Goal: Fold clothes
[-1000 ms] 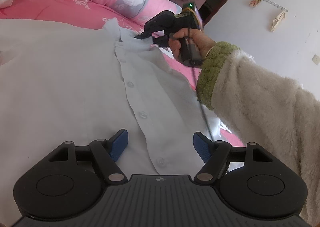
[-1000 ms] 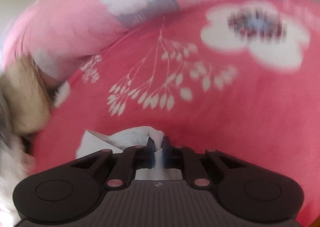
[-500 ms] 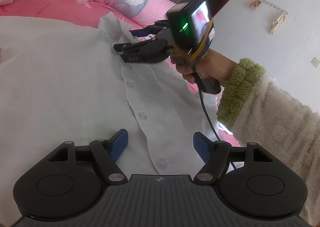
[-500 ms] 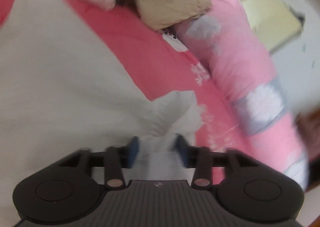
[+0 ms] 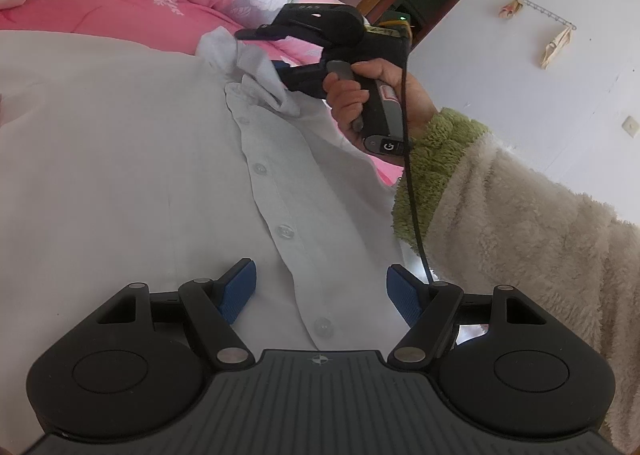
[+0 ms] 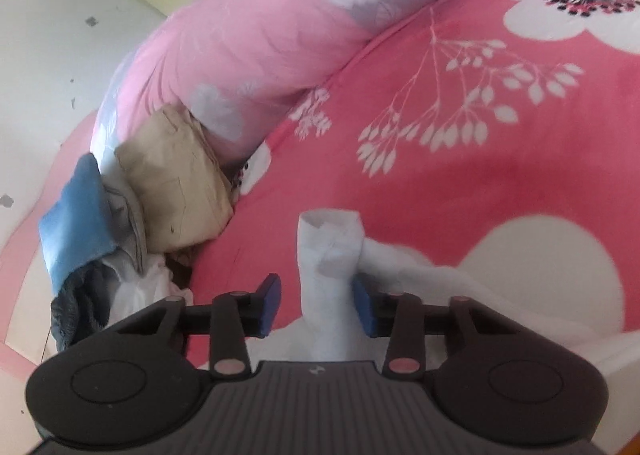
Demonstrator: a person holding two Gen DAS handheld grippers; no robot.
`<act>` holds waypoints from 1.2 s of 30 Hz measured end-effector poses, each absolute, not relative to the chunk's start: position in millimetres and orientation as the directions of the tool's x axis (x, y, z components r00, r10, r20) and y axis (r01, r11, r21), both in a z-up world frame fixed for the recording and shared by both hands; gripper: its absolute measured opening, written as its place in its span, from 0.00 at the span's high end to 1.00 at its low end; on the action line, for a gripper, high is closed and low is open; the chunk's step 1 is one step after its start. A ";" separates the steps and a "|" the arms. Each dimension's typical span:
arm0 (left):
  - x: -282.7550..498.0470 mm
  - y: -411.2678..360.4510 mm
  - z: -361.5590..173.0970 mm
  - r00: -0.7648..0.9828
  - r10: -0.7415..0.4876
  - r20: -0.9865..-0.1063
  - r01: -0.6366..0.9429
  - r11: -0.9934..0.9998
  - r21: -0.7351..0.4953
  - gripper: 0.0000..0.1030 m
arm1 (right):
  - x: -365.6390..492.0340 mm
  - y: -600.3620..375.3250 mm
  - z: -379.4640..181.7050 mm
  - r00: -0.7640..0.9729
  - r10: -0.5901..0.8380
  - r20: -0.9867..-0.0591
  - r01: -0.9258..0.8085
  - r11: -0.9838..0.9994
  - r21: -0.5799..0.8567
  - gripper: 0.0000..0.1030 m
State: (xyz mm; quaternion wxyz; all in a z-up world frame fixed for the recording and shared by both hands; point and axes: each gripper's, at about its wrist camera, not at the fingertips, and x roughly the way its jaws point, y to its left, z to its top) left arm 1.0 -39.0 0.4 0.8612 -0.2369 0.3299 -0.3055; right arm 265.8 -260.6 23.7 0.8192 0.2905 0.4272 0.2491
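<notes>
Right now the white shirt [image 5: 120, 159] lies spread flat across the pink bed [image 5: 132, 21], its button line running lengthwise away from the left gripper [image 5: 320, 289], which hovers wide open over the hem end, holding nothing. At the far end the right gripper [image 6: 316, 301] straddles the raised collar [image 6: 330, 251]; its jaws, just now closing, stand partly open (one pad touching cloth, the other clear), so it is nearer the collar.

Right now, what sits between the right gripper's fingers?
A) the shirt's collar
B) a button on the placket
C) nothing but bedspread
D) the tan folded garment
A: the right wrist view shows the collar standing between the right gripper's blue pads, which stand apart and do not clamp it.
</notes>
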 end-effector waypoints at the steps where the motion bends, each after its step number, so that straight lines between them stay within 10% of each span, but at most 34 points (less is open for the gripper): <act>1: 0.7 -39.3 0.6 0.596 -0.682 -0.423 0.370 0.701 -0.610 0.29 | 266.3 -257.0 23.0 0.503 0.649 -0.571 -0.156 0.718 0.679 0.62; 12: -1.5 -39.7 0.1 0.596 -0.683 -0.422 0.370 0.700 -0.611 0.29 | 265.4 -234.5 38.5 0.576 0.444 -0.687 -0.144 0.882 0.449 0.96; 22: -5.9 -40.2 -2.7 0.599 -0.680 -0.424 0.372 0.705 -0.604 0.29 | 258.3 -160.4 51.4 0.823 -0.073 -0.563 -0.287 0.801 -0.525 0.97; 26: -7.3 -38.6 -3.2 0.599 -0.679 -0.424 0.373 0.705 -0.603 0.29 | 263.3 -143.1 20.7 0.855 -0.168 -0.491 -0.272 0.662 -0.698 0.97; 31: -7.7 -37.5 -3.2 0.599 -0.679 -0.424 0.372 0.705 -0.603 0.29 | 278.5 -149.8 14.1 0.849 -0.162 -0.503 -0.214 0.765 -0.607 0.95; 36: -8.3 -37.6 -3.0 0.600 -0.678 -0.424 0.372 0.706 -0.603 0.29 | 304.8 -191.4 43.3 0.830 -0.009 -0.557 -0.097 0.982 -0.160 0.93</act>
